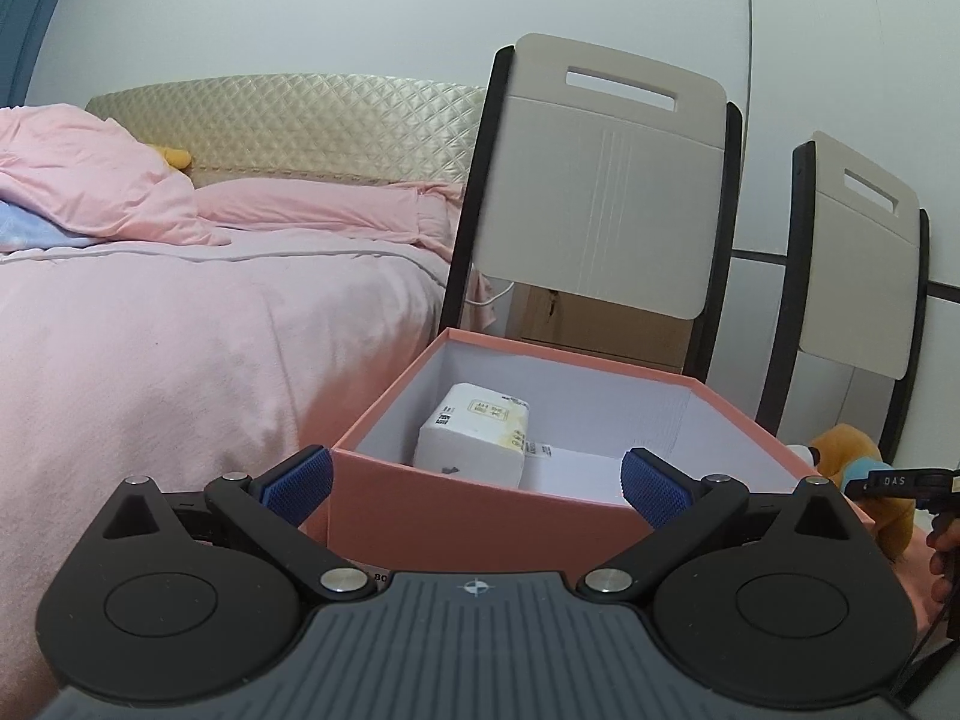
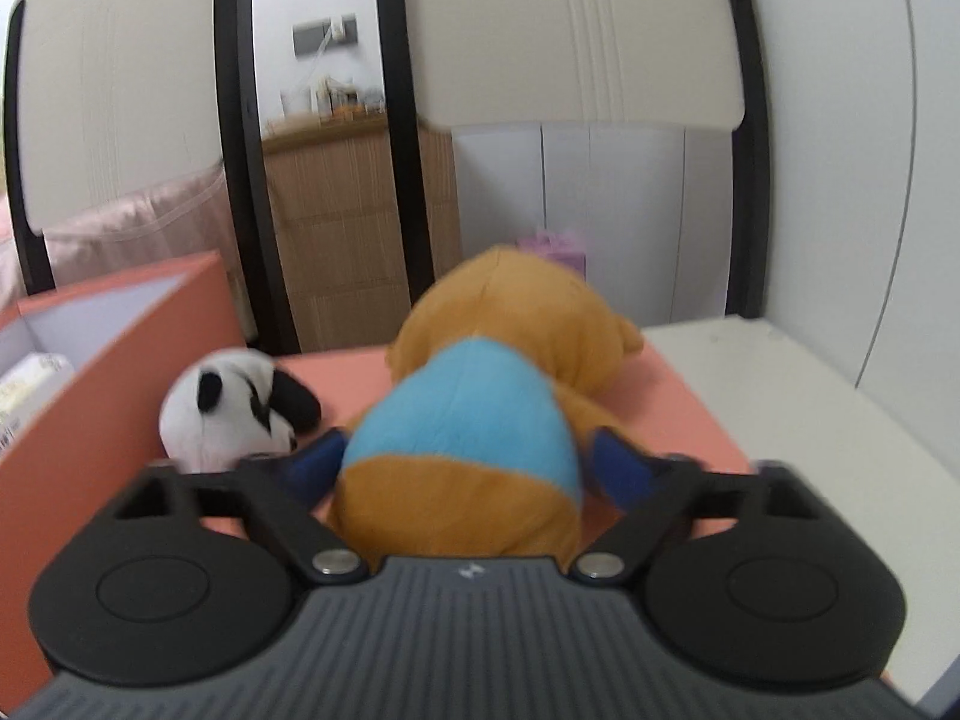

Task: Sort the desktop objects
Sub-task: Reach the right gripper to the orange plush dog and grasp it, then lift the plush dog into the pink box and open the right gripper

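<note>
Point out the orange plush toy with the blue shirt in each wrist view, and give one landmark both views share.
Left wrist view: orange plush toy at the far right edge, past the pink box, mostly cut off.
Right wrist view: orange plush toy fills the centre, between the right gripper fingers, beside a panda plush.
Shared landmark: the pink box.

— What do the two handheld tools look like?
— The left gripper (image 1: 475,483): a ribbed grey body with a small crosshair mark, two round black housings, black link arms on silver pivot screws, blue knurled pads (image 1: 651,495).
— And the other?
— The right gripper (image 2: 465,465): the same grey ribbing, black discs, silver screws, blue pads (image 2: 618,471). From the left camera, white "DAS" lettering shows on its black side.
</note>
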